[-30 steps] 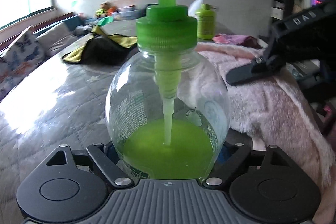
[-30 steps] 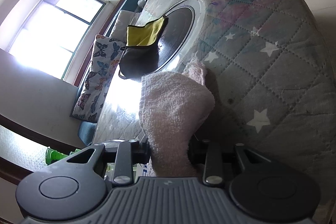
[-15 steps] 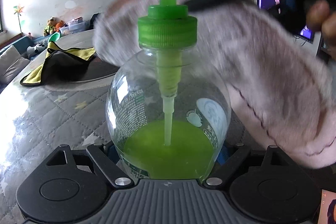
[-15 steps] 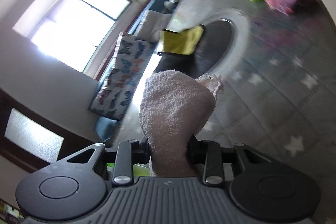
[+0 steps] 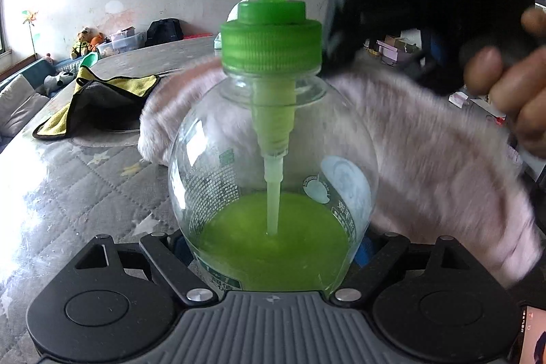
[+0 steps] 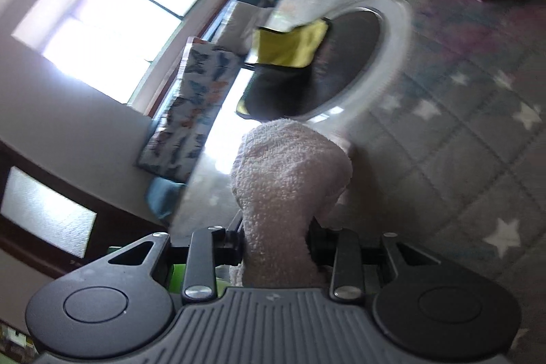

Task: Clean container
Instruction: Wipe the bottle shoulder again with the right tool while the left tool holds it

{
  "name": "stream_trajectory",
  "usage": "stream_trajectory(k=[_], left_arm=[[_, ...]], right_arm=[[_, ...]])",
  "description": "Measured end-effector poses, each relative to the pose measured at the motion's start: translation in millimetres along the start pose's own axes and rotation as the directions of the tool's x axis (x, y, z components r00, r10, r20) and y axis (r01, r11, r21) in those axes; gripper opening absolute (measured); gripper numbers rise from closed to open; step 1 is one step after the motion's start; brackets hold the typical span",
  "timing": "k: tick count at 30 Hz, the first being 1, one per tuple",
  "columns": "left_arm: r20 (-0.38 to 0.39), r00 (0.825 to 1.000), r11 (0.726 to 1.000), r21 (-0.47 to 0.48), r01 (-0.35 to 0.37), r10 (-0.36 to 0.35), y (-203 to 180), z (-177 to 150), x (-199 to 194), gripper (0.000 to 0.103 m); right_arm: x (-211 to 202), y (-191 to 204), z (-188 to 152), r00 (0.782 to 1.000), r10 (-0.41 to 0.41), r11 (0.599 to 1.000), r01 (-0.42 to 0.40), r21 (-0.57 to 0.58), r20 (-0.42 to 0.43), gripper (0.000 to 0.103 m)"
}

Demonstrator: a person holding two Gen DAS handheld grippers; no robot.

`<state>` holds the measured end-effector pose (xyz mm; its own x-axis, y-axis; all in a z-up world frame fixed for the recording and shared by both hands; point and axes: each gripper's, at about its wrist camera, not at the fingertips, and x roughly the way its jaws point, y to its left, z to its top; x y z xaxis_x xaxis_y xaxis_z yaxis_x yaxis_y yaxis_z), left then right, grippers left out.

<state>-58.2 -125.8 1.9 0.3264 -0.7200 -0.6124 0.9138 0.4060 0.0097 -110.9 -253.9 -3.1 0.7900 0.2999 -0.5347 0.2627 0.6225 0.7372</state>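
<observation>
While my left gripper (image 5: pixel 273 248) clasps the round soap bottle (image 5: pixel 273 166) low on its belly, jaws just eased wider yet pressing the glass, my right gripper (image 6: pixel 276 248) stays clenched on the pink towel (image 6: pixel 290 179). I judge the wipe should wrap the towel snugly round the bottle's far side, below the green cap (image 5: pixel 271 45), with steady pressure. Only the left view shows towel meeting bottle above the quilted table (image 5: pixel 85 179); the right shows just its clamped fold

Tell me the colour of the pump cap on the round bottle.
Bright green pump cap; clearest in the left wrist view.
</observation>
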Motion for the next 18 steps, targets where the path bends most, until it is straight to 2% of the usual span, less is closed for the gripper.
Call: stream_trajectory(k=[4,6,11,15,18], left_arm=[[-0.005,1.0,1.0,-0.005,-0.008,0.008,3,0,4,0.092],[-0.01,1.0,1.0,-0.011,-0.018,0.018,5,0,6,0.097],[-0.022,0.999,0.999,-0.022,-0.042,0.041,7,3,11,0.103],[-0.022,0.999,0.999,-0.022,-0.045,0.045,3,4,10,0.103],[-0.022,0.999,0.999,-0.024,-0.049,0.048,1,4,10,0.103]], right_arm=[[8,-20,-7,0.999,-0.041,0.998,0.042,0.049,-0.029,0.033],[10,-26,-11,0.998,-0.05,0.997,0.051,0.06,-0.031,0.034],[3,-21,-17,0.998,-0.05,0.997,0.051,0.05,-0.023,0.034],[-13,-3,-15,1.0,-0.016,1.0,0.016,0.02,0.01,0.034],[-26,11,-7,0.998,0.049,0.999,-0.049,0.007,0.034,0.034]])
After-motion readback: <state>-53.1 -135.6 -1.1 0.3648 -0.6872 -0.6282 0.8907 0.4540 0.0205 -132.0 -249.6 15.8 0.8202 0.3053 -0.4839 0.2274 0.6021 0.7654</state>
